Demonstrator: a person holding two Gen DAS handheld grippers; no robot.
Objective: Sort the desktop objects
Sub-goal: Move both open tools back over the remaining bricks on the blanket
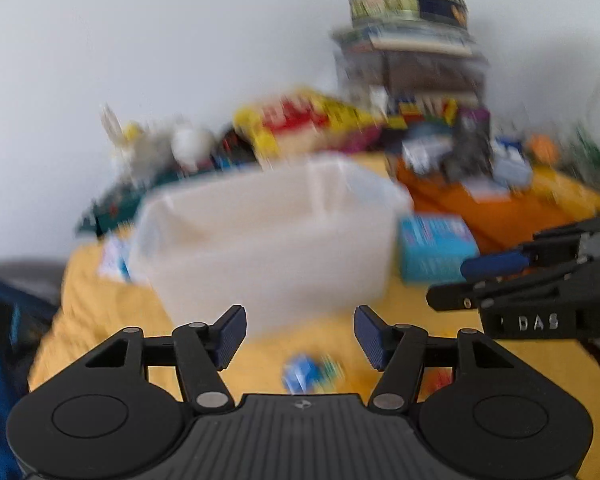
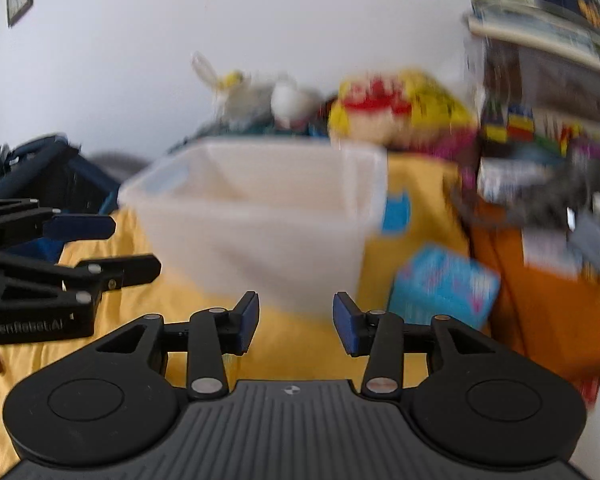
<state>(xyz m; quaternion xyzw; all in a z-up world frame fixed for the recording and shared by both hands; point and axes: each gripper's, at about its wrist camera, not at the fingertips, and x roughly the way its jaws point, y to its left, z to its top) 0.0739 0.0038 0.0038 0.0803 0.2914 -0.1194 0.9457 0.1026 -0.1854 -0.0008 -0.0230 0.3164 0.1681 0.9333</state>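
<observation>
Two handheld grippers point at a cluttered yellow tablecloth (image 1: 100,312); both views are motion-blurred. In the left wrist view, the left gripper (image 1: 300,338) fills the bottom centre, jaws apart, nothing between them. Just above sits a translucent white plastic bin (image 1: 260,240), apparently empty. Below the jaws lies a small blue and green object (image 1: 308,372), too blurred to identify. Right of the bin stands a light blue carton (image 1: 436,248), and at the right edge is the right gripper (image 1: 456,282), also parted and empty. The carton looks light and stiff, probably crushable cardboard; its flat opposite faces seem the best place to grip. Bright packages and stacked boxes crowd the back.
</observation>
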